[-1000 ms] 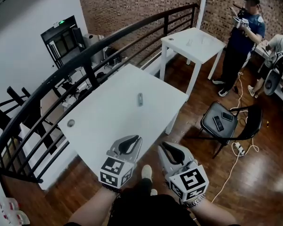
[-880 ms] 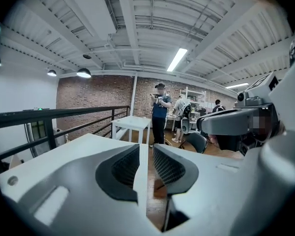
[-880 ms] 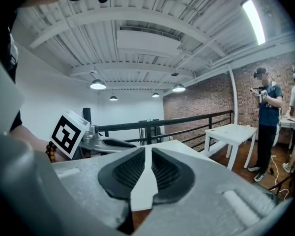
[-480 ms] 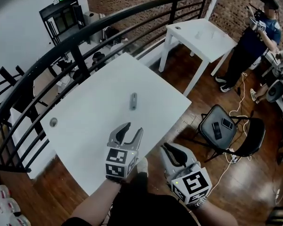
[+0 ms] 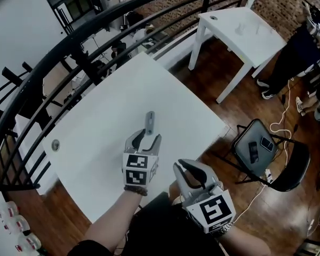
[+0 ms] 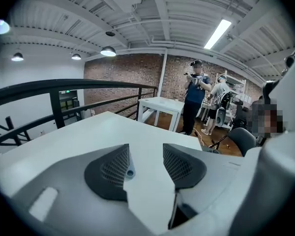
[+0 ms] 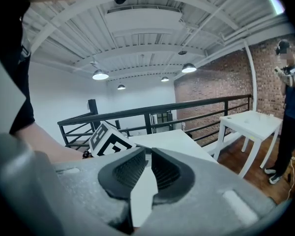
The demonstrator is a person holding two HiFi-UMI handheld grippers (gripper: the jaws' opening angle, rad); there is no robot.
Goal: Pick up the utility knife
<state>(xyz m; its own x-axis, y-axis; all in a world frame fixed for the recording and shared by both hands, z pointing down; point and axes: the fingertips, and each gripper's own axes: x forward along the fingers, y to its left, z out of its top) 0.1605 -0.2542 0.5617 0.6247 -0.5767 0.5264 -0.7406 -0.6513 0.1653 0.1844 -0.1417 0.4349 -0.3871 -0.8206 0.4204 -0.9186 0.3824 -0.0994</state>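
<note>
The utility knife (image 5: pixel 150 122) is a slim grey bar lying on the white table (image 5: pixel 101 116), a little past its middle. My left gripper (image 5: pixel 149 136) hovers just short of the knife's near end, pointing along it. Its jaws are opening, and the pads press on nothing. In the left gripper view, the knife's end (image 6: pixel 131 171) with its small hole peeks out beside the left pad (image 6: pixel 110 168) of the left gripper (image 6: pixel 145 156). My right gripper (image 5: pixel 180 167) hangs at the table's near edge with fingertips together and empty. The right gripper view shows the right gripper (image 7: pixel 148 154) that way too.
A black curved railing (image 5: pixel 69 52) runs along the table's far side. A small round disc (image 5: pixel 55 145) lies near the table's left corner. A second white table (image 5: pixel 245 28) stands beyond. A black chair (image 5: pixel 288 167) carrying two phones sits at the right, and a person (image 5: pixel 309 41) stands far right.
Both grippers moved forward and down over the table toward the knife. The left jaws went from closed to wide apart. The right jaws stayed together.
</note>
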